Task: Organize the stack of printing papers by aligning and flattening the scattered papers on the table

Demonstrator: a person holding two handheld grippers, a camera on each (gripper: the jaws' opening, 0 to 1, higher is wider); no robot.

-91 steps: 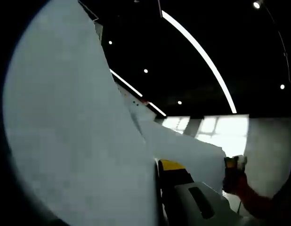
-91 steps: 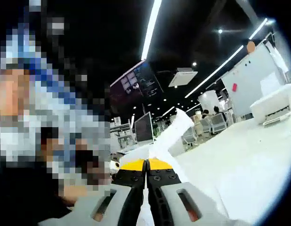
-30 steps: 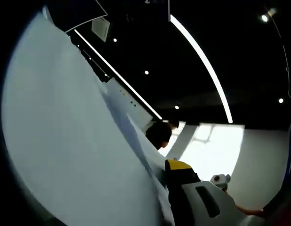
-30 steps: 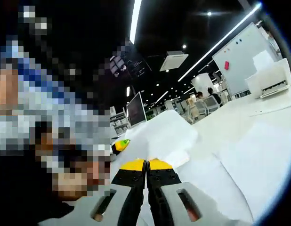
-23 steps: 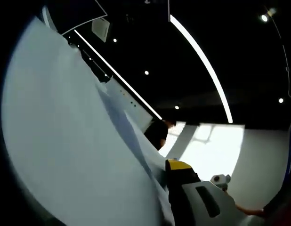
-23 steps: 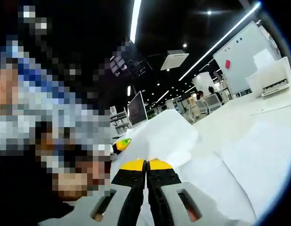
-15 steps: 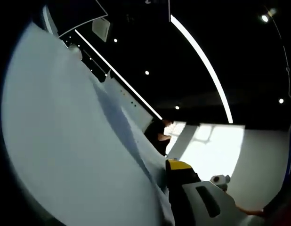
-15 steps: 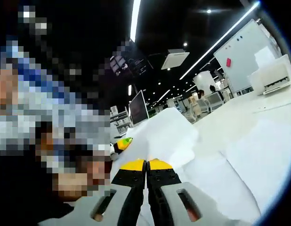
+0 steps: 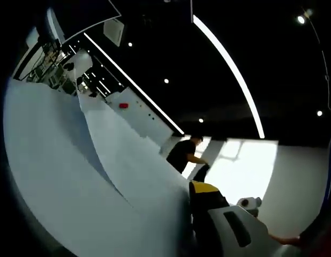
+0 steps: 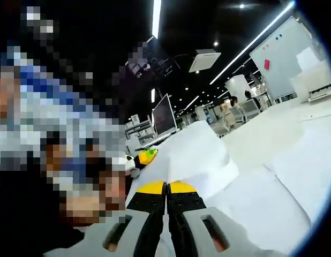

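In the right gripper view, the right claw [image 10: 166,188] is rising from the bottom edge with its two yellow-tipped jaws pressed together, clenching the near edge of the papers [image 10: 195,152]. The white sheets are arching up beyond the tips into a rounded hump, and more sheets [image 10: 272,201] are lying flat and spread out to the right on the white worktop [image 10: 272,131]. Just left of the hump, the left claw [image 10: 147,156] is showing its yellow-green tip against the papers.

In the left gripper view, the left claw [image 9: 200,194] is showing one yellow-tipped jaw at the bottom, pressing against the edge of a big curved sheet [image 9: 101,182]; the other jaw is hidden behind the paper, so I cannot tell how far it is closed. The sheet is sweeping up and away to the left. To the right of the jaw, part of the right claw [image 9: 250,203] is peeking in, with a hand [image 9: 286,240] behind it. Far off, a person [image 9: 185,154] in dark clothes is leaning forward under long ceiling lights [image 9: 230,67].
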